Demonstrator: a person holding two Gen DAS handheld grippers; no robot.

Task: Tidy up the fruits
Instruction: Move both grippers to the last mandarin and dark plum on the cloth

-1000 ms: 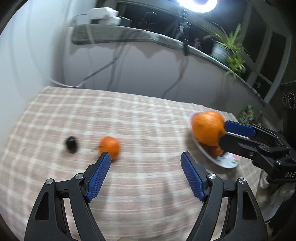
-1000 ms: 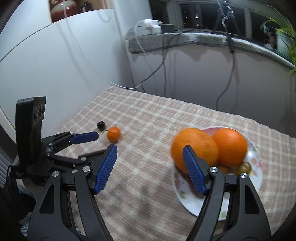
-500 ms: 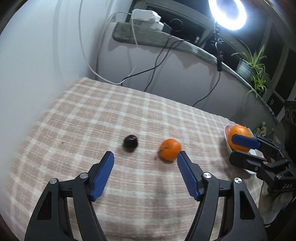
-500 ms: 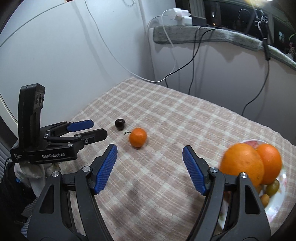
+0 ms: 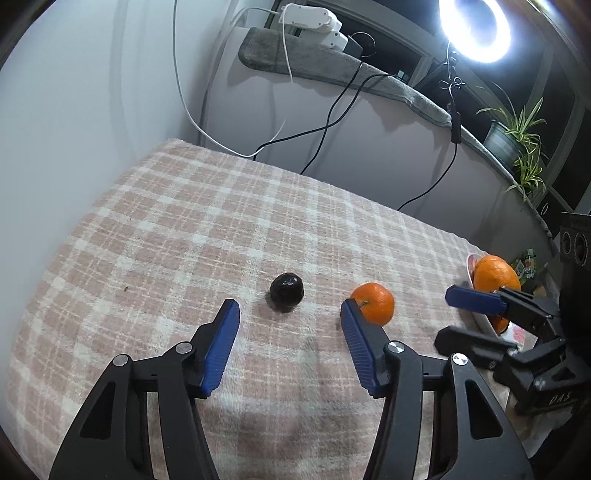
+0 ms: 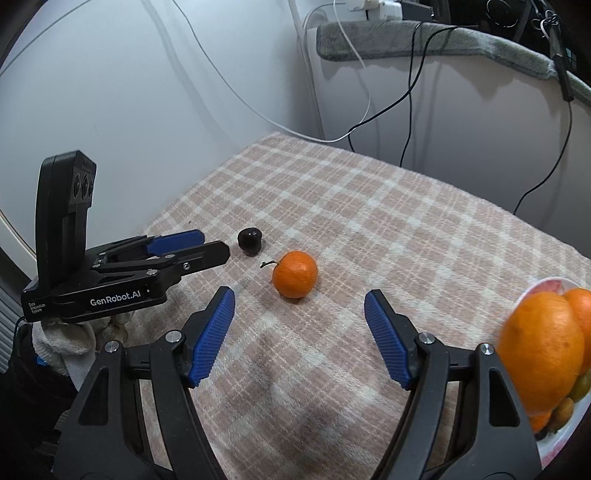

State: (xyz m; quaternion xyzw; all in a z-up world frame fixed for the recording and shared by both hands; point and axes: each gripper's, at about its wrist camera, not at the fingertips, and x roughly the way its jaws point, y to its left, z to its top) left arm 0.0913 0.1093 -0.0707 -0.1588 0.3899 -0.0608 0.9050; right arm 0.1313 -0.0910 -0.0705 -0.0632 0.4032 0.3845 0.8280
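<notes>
Left gripper [image 5: 290, 317] hangs low over a table covered by a pink and cream checked cloth [image 5: 221, 229], its blue-padded jaws closing with nothing yet between them. A small dark round fruit [image 5: 286, 290] lies just beyond the fingertips, in line with the gap. A mandarin [image 5: 373, 303] with a short stem sits just beside it, near the tip of that gripper's right-hand finger, not touching it. Right gripper [image 6: 299, 314] has its jaws wide apart and empty, aimed at the mandarin, which lies on bare cloth a little ahead of them.

Open cloth stretches beyond both fruits to the far table edge, which meets a pale wall where cables [image 5: 332, 110] hang down. At the table's right edge stands a plate [image 6: 543, 288] piled with fruit, a large orange [image 6: 543, 350] at the front.

Only the right wrist view shows smaller fruits tucked under the oranges and a white-gloved hand [image 6: 66, 339] under the left gripper. Only the left wrist view shows a glowing ring light [image 5: 476, 29] and a potted plant [image 5: 517, 133] on the ledge
</notes>
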